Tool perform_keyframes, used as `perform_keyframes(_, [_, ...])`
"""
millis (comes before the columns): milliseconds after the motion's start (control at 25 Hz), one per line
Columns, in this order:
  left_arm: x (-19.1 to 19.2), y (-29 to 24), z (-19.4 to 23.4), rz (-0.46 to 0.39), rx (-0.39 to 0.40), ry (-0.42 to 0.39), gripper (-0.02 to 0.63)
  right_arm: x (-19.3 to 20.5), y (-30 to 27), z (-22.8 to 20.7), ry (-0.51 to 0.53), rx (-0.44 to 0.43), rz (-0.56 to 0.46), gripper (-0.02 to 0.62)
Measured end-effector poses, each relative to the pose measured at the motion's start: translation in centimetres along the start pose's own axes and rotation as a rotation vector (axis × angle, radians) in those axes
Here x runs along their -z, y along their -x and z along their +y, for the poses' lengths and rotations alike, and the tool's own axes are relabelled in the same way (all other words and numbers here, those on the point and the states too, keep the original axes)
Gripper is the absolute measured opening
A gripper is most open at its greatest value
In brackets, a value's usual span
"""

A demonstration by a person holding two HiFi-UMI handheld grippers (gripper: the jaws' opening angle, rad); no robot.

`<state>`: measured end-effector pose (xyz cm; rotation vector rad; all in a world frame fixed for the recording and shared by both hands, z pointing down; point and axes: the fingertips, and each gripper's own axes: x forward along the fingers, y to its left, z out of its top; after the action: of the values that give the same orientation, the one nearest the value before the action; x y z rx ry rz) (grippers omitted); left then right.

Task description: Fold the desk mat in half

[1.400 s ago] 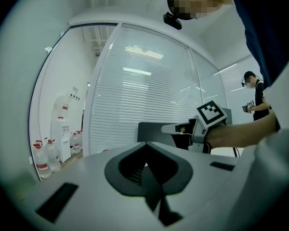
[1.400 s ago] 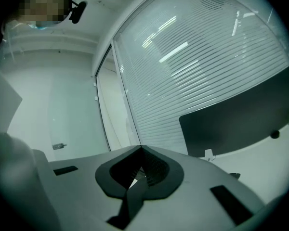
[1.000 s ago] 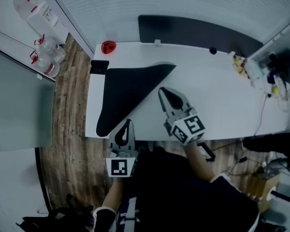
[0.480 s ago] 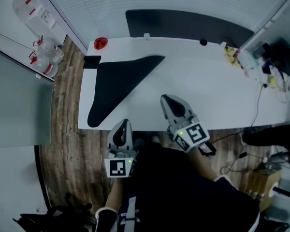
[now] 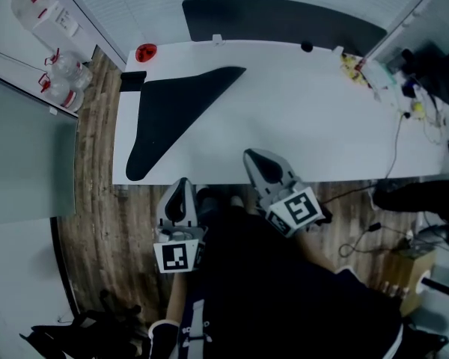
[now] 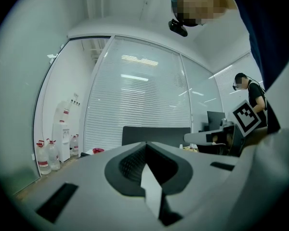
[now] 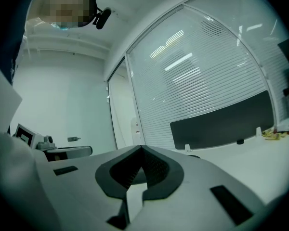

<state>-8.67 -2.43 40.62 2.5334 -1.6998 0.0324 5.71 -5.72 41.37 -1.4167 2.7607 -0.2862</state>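
Note:
The black desk mat (image 5: 172, 111) lies on the left part of the white table (image 5: 299, 126), folded over into a long triangle-like shape with a rounded near corner. My left gripper (image 5: 182, 187) is off the table, just in front of its near edge and below the mat's near corner, shut and empty. My right gripper (image 5: 253, 156) points at the table's front edge, to the right of the mat and clear of it, also shut with nothing held. In the left gripper view (image 6: 145, 144) and the right gripper view (image 7: 141, 148) the jaw tips meet.
A red round object (image 5: 145, 52) and a small black block (image 5: 132, 79) sit at the table's back left corner. A dark panel (image 5: 284, 22) stands behind the table. Clutter and cables (image 5: 374, 77) fill the right end. Water bottles (image 5: 56, 84) stand on the wooden floor at left.
Both grippers have drawn back from the mat toward the person, to or past the table's front edge. The mat lies as it did.

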Motion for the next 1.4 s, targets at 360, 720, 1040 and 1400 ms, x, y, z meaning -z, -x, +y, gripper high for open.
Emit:
perform_keyframes(360, [-0.1,1.4,0.3,-0.03,-0.023,0.005,0.002,1.4,0.8,2.3,-0.056,-0.045,0.034,0.003])
perform_keyframes(720, [0.3,1.5,0.0,-0.023,-0.026,0.008,0.002,3.3,0.5,2.4,-0.052,-0.056,0.088,0.003])
perform_keyframes(1040, [0.3,0.8,0.1,-0.022,-0.042,0.007,0.002,3.1,-0.2,1.8,-0.043,-0.07,0.082,0.003])
perform_keyframes(1400, [0.5,0.4,0.3,-0.006,-0.042,0.006,0.002,3.2,-0.8,1.0,-0.05,-0.063,0.071,0.003])
